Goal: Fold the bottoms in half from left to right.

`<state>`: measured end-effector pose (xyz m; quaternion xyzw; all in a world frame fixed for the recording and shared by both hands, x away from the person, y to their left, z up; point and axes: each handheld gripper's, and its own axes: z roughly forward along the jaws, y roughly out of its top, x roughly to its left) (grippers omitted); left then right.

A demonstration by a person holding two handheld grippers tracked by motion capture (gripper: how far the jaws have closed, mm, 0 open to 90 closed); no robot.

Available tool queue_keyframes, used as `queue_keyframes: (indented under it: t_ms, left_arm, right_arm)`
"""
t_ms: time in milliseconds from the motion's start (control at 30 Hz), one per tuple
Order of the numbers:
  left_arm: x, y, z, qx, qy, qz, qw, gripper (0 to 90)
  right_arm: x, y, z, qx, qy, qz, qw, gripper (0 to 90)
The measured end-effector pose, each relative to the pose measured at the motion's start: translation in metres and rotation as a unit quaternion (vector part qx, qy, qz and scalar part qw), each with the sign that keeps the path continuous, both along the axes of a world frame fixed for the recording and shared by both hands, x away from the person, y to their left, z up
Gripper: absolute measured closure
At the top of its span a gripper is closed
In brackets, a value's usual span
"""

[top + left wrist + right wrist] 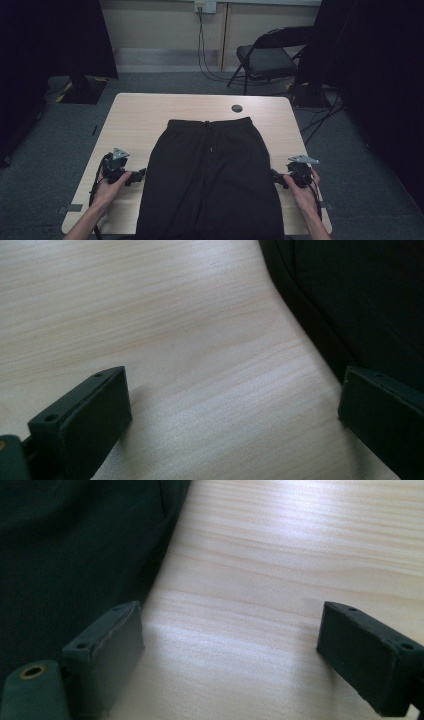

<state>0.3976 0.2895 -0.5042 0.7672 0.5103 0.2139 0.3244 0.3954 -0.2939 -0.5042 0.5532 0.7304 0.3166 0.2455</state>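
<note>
A pair of black shorts (212, 175) lies flat on the pale wooden table (140, 120), waistband and drawstring toward the far side. My left gripper (141, 174) rests low on the table just left of the shorts' left edge, open, bare wood between its jaws (235, 405); the dark fabric (360, 300) runs past its right jaw. My right gripper (274, 176) sits at the shorts' right edge, also open over bare wood (230, 640), with the fabric hem (75, 555) beside its left jaw. Neither holds anything.
A small dark round disc (237, 108) lies on the table beyond the waistband. A black folding chair (270, 57) stands behind the table, with cables on the floor nearby. Black curtains hang at both sides. Bare tabletop flanks the shorts.
</note>
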Motion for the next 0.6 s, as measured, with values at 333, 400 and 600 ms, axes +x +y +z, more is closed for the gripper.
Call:
queue_keyframes:
  t_ms: [333, 400, 600]
  left_arm:
    - [-0.005, 0.005, 0.009, 0.009, 0.016, -0.009, 0.9998, 16.2]
    - [-0.009, 0.005, 0.012, 0.022, 0.029, -0.021, 0.9991, 16.9]
    - [-0.026, 0.002, 0.027, 0.003, 0.008, -0.052, 0.9986, 21.5]
  right_arm:
    - [0.001, 0.002, 0.006, -0.006, 0.008, -0.004, 0.9999, 15.9]
    - [-0.001, 0.003, 0.012, 0.008, 0.006, -0.006, 0.9999, 16.8]
    - [-0.013, 0.013, 0.039, 0.034, -0.043, 0.007, 0.9985, 20.8]
